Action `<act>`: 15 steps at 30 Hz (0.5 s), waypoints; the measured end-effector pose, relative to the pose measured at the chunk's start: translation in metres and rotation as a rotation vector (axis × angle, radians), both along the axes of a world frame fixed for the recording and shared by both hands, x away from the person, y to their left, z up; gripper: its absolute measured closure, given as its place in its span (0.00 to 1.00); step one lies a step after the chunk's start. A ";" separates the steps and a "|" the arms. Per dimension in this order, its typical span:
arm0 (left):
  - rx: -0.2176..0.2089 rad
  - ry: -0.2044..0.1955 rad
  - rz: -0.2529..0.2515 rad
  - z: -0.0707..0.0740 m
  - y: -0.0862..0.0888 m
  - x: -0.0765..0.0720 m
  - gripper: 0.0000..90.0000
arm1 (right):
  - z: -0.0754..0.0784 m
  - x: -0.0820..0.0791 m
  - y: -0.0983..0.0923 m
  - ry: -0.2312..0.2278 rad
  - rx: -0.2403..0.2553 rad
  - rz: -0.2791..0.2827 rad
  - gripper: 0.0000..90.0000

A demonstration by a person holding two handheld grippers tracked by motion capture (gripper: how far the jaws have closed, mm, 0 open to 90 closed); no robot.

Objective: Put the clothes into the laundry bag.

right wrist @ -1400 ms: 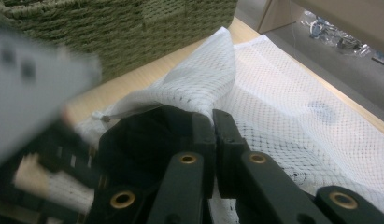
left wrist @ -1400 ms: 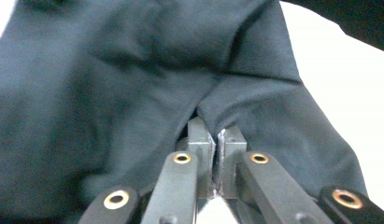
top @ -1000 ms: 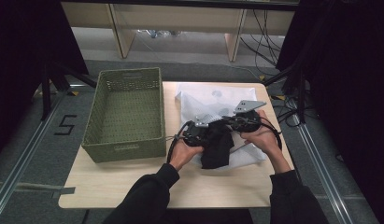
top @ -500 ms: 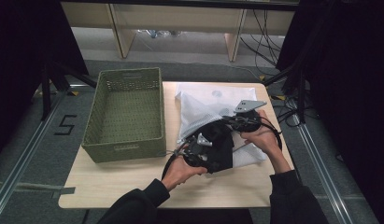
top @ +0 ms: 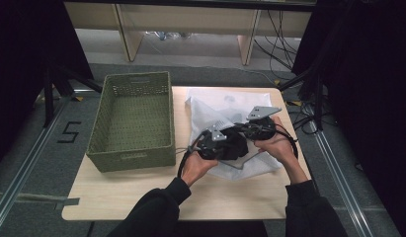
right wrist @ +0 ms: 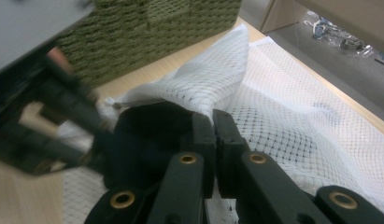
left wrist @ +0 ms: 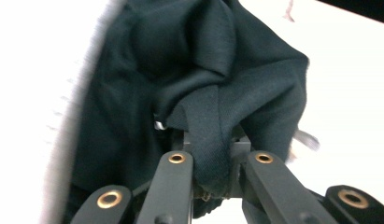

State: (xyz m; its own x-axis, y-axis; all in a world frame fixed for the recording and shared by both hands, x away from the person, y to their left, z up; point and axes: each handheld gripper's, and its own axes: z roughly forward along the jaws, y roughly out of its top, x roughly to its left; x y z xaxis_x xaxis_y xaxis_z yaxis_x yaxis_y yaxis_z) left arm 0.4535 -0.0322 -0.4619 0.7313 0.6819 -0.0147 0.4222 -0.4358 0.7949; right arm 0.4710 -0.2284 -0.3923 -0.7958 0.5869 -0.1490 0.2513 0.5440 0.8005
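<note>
Wooden surface (top: 141,197) carries a green basket (top: 134,121) and a white mesh bag (top: 215,106). My left gripper (left wrist: 210,179) has just been closing — it pinches the black cloth (left wrist: 194,79). My right gripper (right wrist: 213,128) is clamped on the bag's edge — beside that cloth.

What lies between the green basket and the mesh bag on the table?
Bare tabletop: in the high view a narrow strip of wood separates the basket from the mesh bag. Nearer the person, a gripper cable loops beside the basket's corner.
</note>
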 end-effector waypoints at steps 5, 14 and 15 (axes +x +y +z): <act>0.031 0.051 0.054 -0.025 -0.001 0.016 0.90 | 0.000 -0.001 0.003 0.001 -0.010 0.021 1.00; -0.072 0.119 0.090 -0.033 0.005 0.017 0.63 | -0.004 -0.002 0.005 0.012 -0.020 0.026 1.00; -0.066 0.147 0.079 -0.031 0.007 0.015 0.63 | -0.004 -0.002 0.005 0.012 -0.020 0.026 1.00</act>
State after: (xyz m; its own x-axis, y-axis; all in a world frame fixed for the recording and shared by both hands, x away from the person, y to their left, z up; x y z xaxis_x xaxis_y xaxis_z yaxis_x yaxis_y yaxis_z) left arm 0.4684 -0.0249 -0.4929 0.6625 0.7309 -0.1640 0.5665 -0.3456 0.7481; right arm 0.4685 -0.2229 -0.3961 -0.8127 0.5629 -0.1508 0.2467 0.5667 0.7861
